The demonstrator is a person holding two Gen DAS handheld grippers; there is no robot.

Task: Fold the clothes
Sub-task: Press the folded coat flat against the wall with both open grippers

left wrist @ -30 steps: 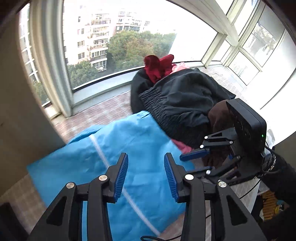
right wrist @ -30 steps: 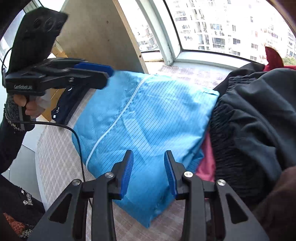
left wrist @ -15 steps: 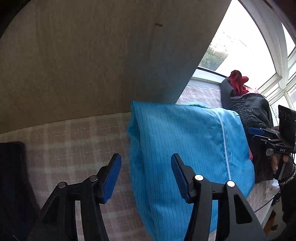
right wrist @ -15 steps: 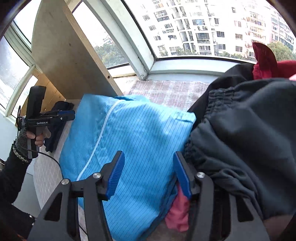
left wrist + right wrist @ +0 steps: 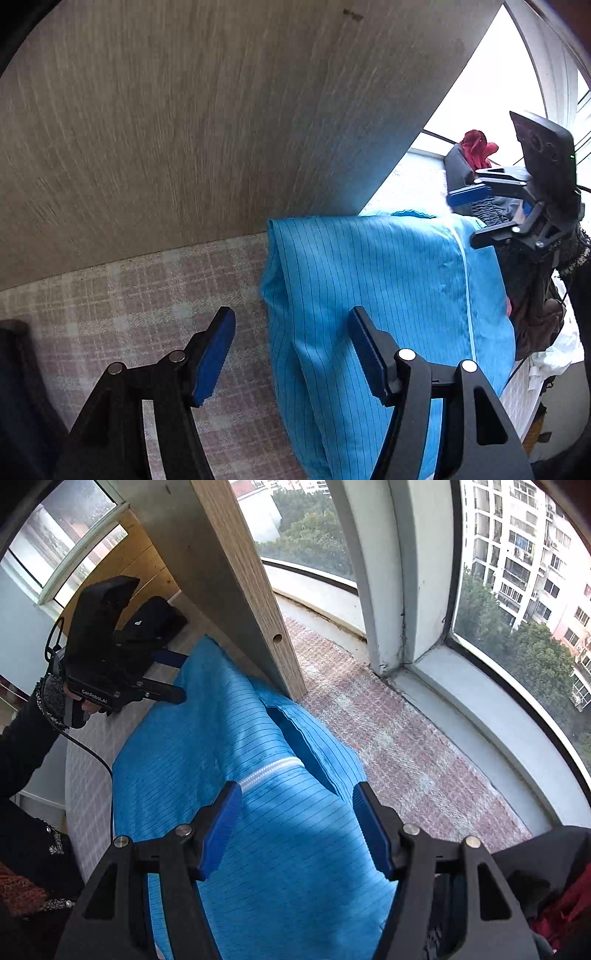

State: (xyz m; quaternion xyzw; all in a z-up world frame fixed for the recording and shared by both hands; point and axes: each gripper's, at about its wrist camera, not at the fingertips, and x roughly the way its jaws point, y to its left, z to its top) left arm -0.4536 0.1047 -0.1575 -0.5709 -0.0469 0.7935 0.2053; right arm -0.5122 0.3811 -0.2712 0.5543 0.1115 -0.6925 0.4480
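A bench (image 5: 399, 738) covered in a pink-and-white checked cloth runs along the window. On it lies a folded blue striped garment (image 5: 369, 280) with a white zip, its far edge against a wooden panel (image 5: 236, 572). A heap of dark clothes (image 5: 517, 266) sits beside it, touching.

The garment (image 5: 369, 295) is bright blue with thin dark pinstripes and a white zipper line (image 5: 269, 771). The cloth on the desk (image 5: 147, 295) is a faded pink-and-white check. Both tools are black with blue pads (image 5: 218, 830) — red clothes (image 5: 478, 147) sit on dark grey ones, and the panel (image 5: 184, 129) is greyish wood grain.
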